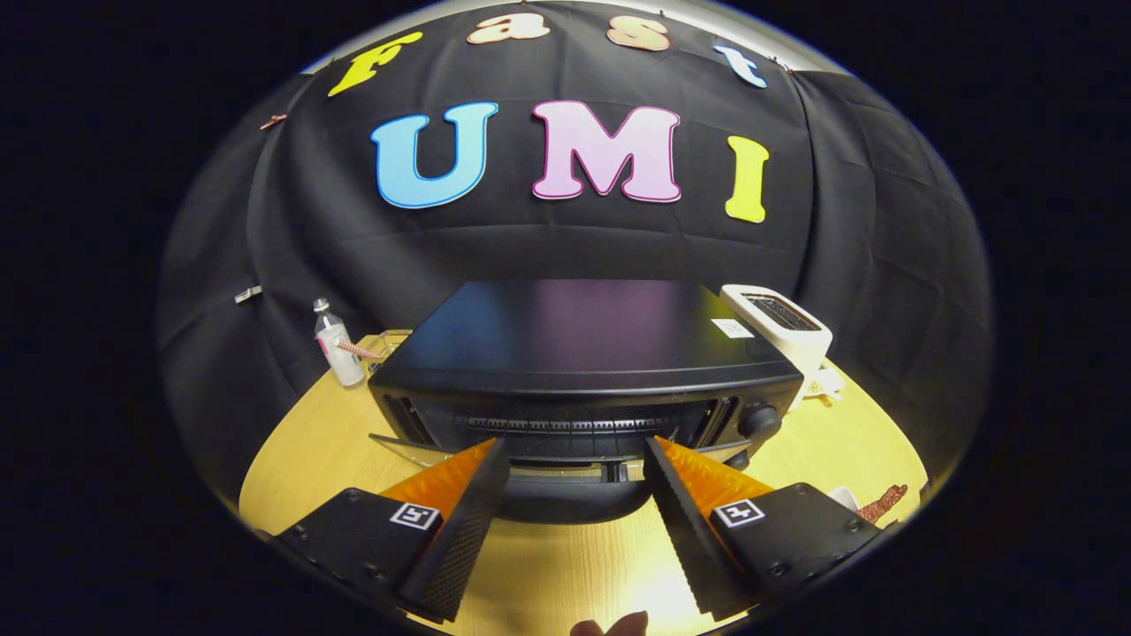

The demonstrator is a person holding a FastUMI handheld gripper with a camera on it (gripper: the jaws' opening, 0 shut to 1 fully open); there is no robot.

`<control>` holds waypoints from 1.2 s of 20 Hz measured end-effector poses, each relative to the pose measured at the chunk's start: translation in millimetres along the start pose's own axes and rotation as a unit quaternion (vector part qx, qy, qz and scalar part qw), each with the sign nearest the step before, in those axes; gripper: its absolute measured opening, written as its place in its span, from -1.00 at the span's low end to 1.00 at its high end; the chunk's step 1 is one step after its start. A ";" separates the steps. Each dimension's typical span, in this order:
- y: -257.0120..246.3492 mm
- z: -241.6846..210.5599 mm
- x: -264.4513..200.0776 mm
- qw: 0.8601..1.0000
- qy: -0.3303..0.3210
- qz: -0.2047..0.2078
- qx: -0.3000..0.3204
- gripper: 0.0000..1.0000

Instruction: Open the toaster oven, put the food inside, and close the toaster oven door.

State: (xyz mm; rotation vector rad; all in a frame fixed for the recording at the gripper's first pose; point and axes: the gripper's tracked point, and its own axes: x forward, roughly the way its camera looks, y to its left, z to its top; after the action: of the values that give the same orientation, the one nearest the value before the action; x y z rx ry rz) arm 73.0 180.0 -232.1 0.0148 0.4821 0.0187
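— What are the fingers at?
— My gripper (576,450) is spread wide, holding nothing, tips at the toaster oven's (583,371) front.
— Which way does it face?
— Toward me, long axis running across the fingers. Its door (565,490) is dropped open between them, partly hidden behind the fingers.
— Beyond it?
— A white toaster (782,327) beyond the right finger, a bottle (337,344) beyond the left.

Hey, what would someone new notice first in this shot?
First the black toaster oven in the middle of the wooden table, its glass door folded down toward the open gripper. Next, the orange-and-black fingers spread just ahead of that door, then the white toaster beside the oven's knob side.
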 end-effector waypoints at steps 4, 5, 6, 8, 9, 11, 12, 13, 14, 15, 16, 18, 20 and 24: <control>0.6 -23.3 -17.7 1.000 0.012 0.000 -0.002 0.93; 0.7 -28.0 -20.1 1.000 0.014 0.000 -0.006 0.93; 0.2 -32.6 -22.6 1.000 0.018 0.001 -0.005 0.94; 0.7 -42.0 -27.5 1.000 0.029 0.000 -0.004 0.94; 1.0 -46.5 -29.1 0.999 0.034 0.000 -0.005 0.94; 1.7 -58.9 -35.2 0.999 0.045 0.000 -0.007 0.95; 1.8 -65.8 -37.0 0.999 0.052 0.000 -0.009 0.95; 1.4 -74.6 -38.9 0.998 0.063 0.001 -0.010 0.95; 1.1 -84.8 -41.3 0.997 0.077 0.002 -0.008 0.95; 0.8 -95.1 -42.3 0.996 0.090 0.002 -0.007 0.95; 0.8 -103.5 -44.0 0.995 0.100 0.003 -0.007 0.95; 0.1 -117.4 -45.1 0.993 0.115 0.006 -0.015 0.94; -2.9 -127.8 -43.9 0.992 0.125 0.006 -0.021 0.94; -12.6 -150.4 -41.1 0.988 0.153 0.010 -0.022 0.95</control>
State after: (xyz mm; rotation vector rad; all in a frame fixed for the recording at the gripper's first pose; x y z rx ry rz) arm -33.0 167.9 -346.5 -0.0263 0.7885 0.0512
